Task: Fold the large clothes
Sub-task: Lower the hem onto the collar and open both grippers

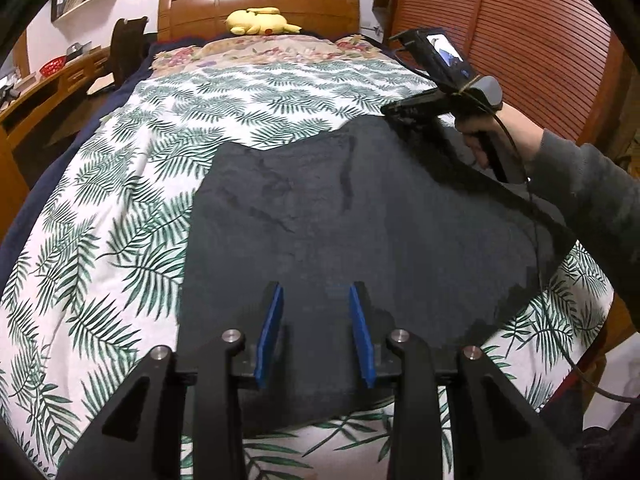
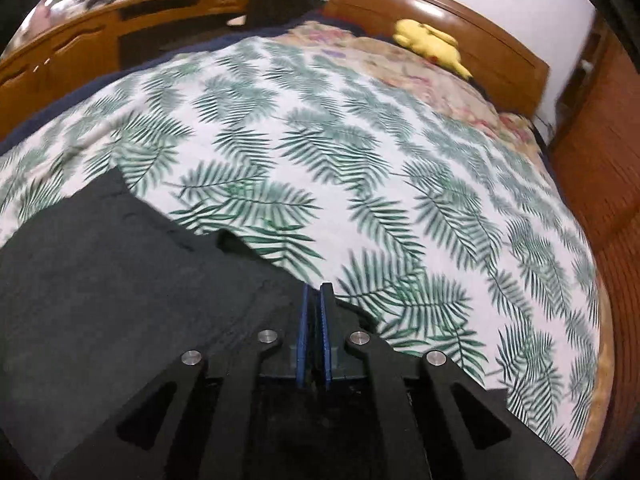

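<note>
Meanwhile, right gripper (image 2: 316, 332) clamps the soft, limp dark garment (image 1: 340, 220) at its corner nearest the headboard (image 1: 260, 4); left gripper (image 1: 316, 332) hovers agape above the hem.

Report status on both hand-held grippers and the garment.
Left hand-held gripper open over dark grey fleece garment. Right hand-held gripper shut on garment's far corner. Leaf-print bedspread underneath; nothing in the way.
</note>
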`<state>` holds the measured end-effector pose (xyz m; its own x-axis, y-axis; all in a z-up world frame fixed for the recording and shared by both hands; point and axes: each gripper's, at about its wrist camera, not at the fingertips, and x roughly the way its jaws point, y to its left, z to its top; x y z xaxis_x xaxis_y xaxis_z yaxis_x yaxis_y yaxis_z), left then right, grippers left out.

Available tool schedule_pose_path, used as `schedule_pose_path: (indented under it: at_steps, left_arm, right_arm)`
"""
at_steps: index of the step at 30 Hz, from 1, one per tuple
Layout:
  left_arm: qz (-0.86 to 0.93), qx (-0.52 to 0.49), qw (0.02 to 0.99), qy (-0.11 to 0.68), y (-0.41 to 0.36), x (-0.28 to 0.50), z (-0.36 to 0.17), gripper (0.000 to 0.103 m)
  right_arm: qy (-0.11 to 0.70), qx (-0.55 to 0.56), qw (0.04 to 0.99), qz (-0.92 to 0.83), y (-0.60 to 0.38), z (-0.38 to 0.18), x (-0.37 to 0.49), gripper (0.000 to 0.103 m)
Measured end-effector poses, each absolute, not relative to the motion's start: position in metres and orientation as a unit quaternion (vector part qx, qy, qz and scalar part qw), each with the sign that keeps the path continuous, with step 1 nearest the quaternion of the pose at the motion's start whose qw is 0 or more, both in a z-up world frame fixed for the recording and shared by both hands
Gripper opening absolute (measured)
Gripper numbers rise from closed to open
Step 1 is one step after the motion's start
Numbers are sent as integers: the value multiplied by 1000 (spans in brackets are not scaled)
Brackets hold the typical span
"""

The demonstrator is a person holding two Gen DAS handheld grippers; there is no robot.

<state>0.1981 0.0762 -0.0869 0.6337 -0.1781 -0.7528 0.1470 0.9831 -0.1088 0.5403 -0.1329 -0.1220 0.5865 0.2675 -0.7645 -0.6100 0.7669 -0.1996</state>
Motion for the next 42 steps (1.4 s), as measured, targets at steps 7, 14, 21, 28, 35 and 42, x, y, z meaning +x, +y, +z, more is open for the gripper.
schedule_pose_path:
  at_steps: [7, 14, 21, 28, 35, 42]
  left_arm:
    - [-103, -13, 901, 421, 66, 206, -90, 33]
    - [-101, -14, 900, 423, 61, 214, -96, 33]
    - [-95, -10, 895, 436, 57, 217, -104, 34]
    - [-84, -7, 893, 442, 58, 219, -107, 34]
    - [-76, -5, 893, 443, 58, 222, -106, 34]
    - [-76, -4, 896, 438, 56, 225, -103, 34]
  right_arm:
    - [373, -177, 883, 222, -207, -101, 549, 52]
    - [425, -141, 873, 193, -279, -113, 567, 52]
    - [497, -52, 849, 173, -324, -147, 584, 52]
    - [519, -35, 834, 184, -332, -167, 585, 43]
    - [503, -54, 837, 207, -328, -159, 579, 12]
    - [409, -27, 897, 166, -360, -109, 573, 5]
